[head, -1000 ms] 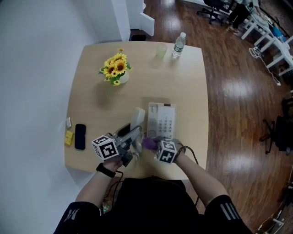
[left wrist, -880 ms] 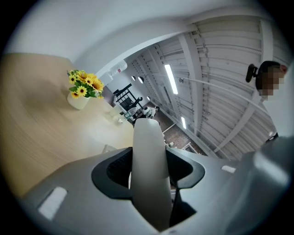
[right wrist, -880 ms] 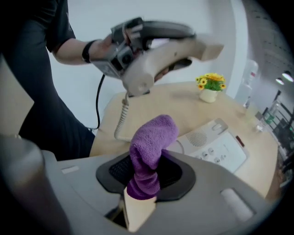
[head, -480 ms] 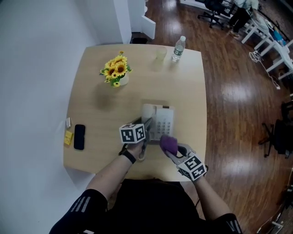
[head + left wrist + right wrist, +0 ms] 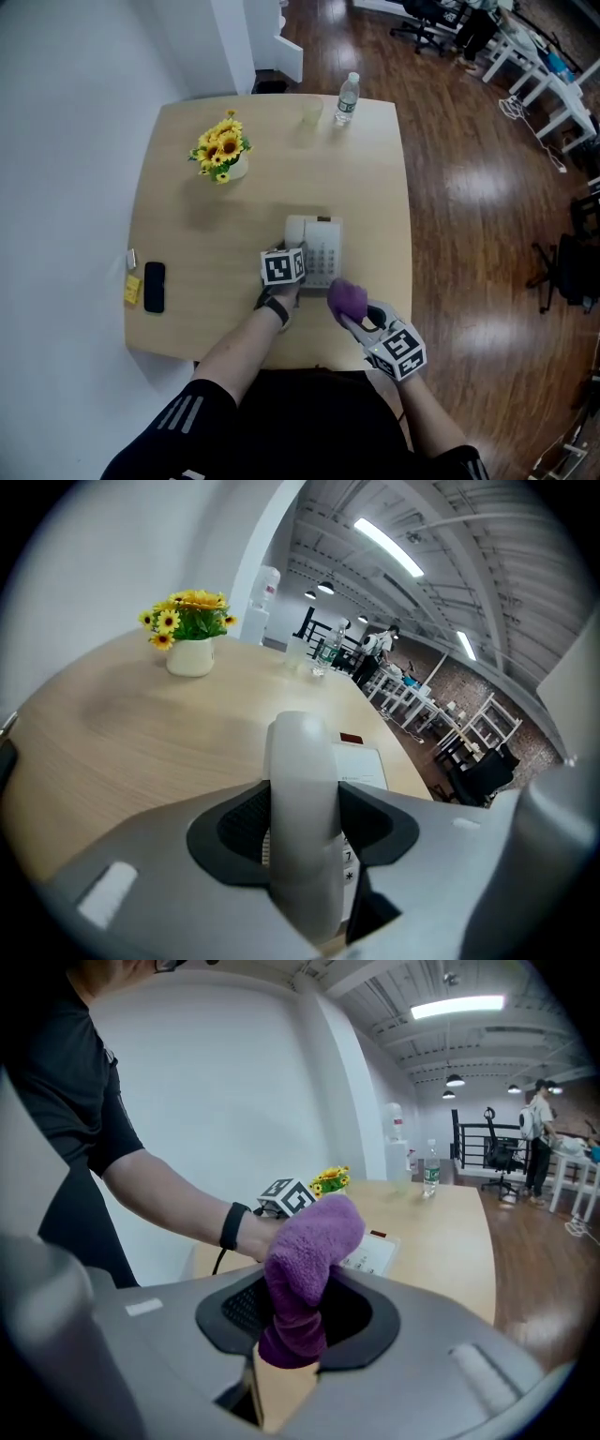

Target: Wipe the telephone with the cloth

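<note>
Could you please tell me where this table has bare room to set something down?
The widest bare patch lies between the sunflower pot, the mobile phone and the telephone. Another runs down the table's right side, from the water bottle past the telephone. The near edge is crowded: left tongs on the handset, right tongs on the purple cloth.

The left gripper is pointed downward, its fingers clamped on the handset. The right gripper is held just beside it, fingers pinched shut on the cloth.
</note>
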{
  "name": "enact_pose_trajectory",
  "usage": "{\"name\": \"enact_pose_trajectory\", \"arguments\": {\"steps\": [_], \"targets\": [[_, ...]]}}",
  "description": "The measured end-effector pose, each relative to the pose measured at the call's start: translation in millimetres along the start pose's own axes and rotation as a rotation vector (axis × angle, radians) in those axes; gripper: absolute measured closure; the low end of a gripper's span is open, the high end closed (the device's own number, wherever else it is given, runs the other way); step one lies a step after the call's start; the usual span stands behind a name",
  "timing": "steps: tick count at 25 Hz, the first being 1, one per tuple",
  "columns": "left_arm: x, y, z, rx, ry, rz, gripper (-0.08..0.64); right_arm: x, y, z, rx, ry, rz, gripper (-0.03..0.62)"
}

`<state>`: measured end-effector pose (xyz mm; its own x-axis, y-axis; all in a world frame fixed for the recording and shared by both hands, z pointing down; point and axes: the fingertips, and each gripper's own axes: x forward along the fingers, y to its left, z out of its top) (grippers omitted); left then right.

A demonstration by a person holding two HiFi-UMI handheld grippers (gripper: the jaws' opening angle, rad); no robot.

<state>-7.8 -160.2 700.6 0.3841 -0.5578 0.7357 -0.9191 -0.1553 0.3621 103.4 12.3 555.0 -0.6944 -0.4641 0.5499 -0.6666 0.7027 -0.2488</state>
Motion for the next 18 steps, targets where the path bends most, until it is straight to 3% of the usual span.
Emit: {"name": "enact_pose_trajectory", "arguments": {"steps": [8, 14, 18], "targets": [[7.2, -0.1, -2.3, 0.057, 0.014, 0.066, 0.339, -11.7, 1.9, 1.4, 0.067, -0.048, 0.014, 0.463], [4.4, -4.9, -7.4, 0.119, 0.046, 0.027, 0.285, -13.1, -0.8, 4.3, 0.074, -0.072, 0.012, 0.463], [-10.8, -11.9, 0.1, 0.128, 0.007, -0.039, 0.285, -11.1, 1.4, 10.6, 0.104, -0.104, 0.023, 0.463]]}}
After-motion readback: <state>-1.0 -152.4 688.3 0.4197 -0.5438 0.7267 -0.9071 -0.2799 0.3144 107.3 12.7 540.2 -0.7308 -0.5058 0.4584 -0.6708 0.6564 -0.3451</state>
